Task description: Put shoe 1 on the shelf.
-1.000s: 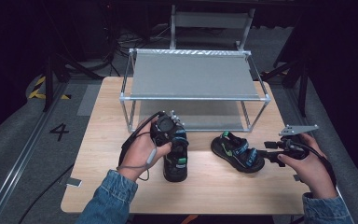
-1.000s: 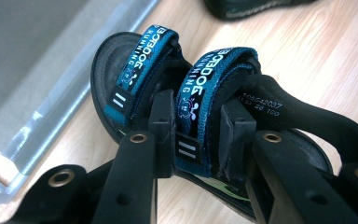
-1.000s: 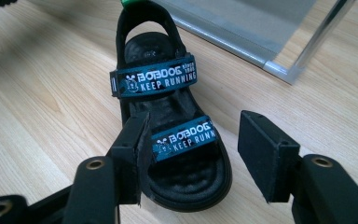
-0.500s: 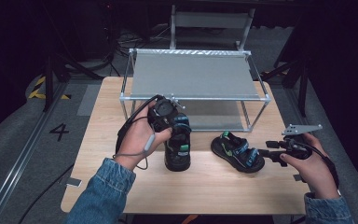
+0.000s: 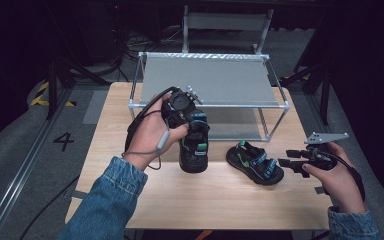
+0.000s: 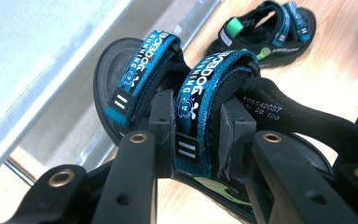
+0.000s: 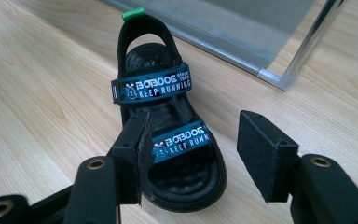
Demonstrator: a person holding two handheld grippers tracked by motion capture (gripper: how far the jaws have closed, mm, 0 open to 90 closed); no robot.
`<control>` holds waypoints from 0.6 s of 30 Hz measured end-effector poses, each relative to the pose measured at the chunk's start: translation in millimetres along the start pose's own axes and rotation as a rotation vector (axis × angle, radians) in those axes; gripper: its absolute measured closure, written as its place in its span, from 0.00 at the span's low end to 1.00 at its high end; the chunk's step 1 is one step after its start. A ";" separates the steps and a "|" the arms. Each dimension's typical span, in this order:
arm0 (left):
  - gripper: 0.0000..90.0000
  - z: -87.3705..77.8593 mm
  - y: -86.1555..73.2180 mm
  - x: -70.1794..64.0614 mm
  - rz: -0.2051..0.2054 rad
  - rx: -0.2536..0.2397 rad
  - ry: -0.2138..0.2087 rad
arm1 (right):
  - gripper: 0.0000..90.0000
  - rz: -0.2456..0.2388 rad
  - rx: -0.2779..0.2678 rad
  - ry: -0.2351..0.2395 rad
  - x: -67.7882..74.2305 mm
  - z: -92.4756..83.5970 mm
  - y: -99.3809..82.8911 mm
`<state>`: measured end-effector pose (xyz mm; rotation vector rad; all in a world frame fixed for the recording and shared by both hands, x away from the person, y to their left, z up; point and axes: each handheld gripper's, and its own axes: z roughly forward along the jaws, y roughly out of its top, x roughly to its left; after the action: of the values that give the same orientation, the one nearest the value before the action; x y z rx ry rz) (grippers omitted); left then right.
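Note:
My left gripper (image 5: 192, 124) is shut on the blue strap of a black sandal (image 5: 194, 152) and holds it off the wooden table (image 5: 220, 200), in front of the rack, with one end hanging down. In the left gripper view the pads (image 6: 162, 122) squeeze the middle strap of this sandal (image 6: 144, 60). A second matching sandal (image 5: 254, 162) lies flat on the table to the right. My right gripper (image 5: 286, 159) hovers just right of it. In the right gripper view its jaws (image 7: 196, 140) stand open over the sandal (image 7: 158, 88), touching nothing.
A two-level metal rack (image 5: 210, 80) with grey shelves stands at the back of the table; its lower shelf (image 5: 240, 125) is just behind the lifted sandal. Bare wood runs along the table's front and left. Dark floor surrounds the table.
My left hand has risen with the sandal, lifting it off the table and a little toward the rack. The right hand and the second sandal have stayed put.

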<state>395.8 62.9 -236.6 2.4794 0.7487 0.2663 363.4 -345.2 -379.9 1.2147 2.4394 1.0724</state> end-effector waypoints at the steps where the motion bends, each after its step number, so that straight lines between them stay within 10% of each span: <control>1: 0.79 -1.7 1.6 0.2 0.003 -0.004 -0.002 | 0.52 0.001 -0.001 0.002 0.0 0.1 0.2; 18: 0.79 -22.8 33.4 6.5 0.011 -0.017 0.018 | 0.52 -0.020 0.013 0.023 6.3 4.2 -3.2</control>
<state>409.0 52.9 -199.2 2.4691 0.7372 0.2987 359.4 -339.6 -384.3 1.1862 2.4742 1.0728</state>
